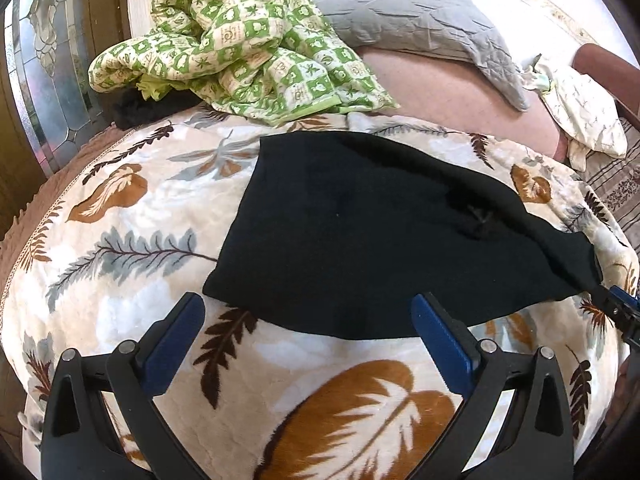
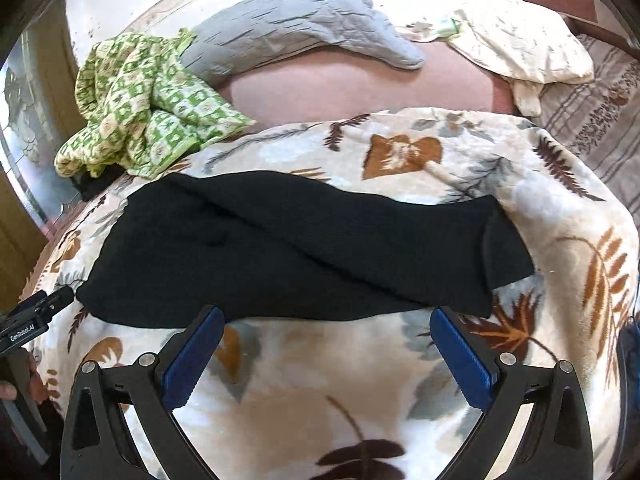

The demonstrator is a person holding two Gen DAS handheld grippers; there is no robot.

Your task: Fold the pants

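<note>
The black pants [image 1: 360, 224] lie folded lengthwise across a leaf-patterned blanket [image 1: 132, 280] on the bed. In the right wrist view the pants [image 2: 300, 248] stretch left to right with one leg end lying over the other at the right. My left gripper [image 1: 308, 312] is open and empty, its blue pads just short of the near edge of the pants. My right gripper [image 2: 326, 322] is open and empty, its pads at the pants' near edge. The right gripper also shows at the right edge of the left wrist view [image 1: 618, 308], by the pants' end.
A green checked quilt [image 1: 240, 44] is bunched at the back left, a grey pillow [image 1: 420, 16] lies behind the pants, and a cream cloth [image 1: 580, 112] sits at the back right. A glass-panelled door [image 1: 44, 80] stands left of the bed.
</note>
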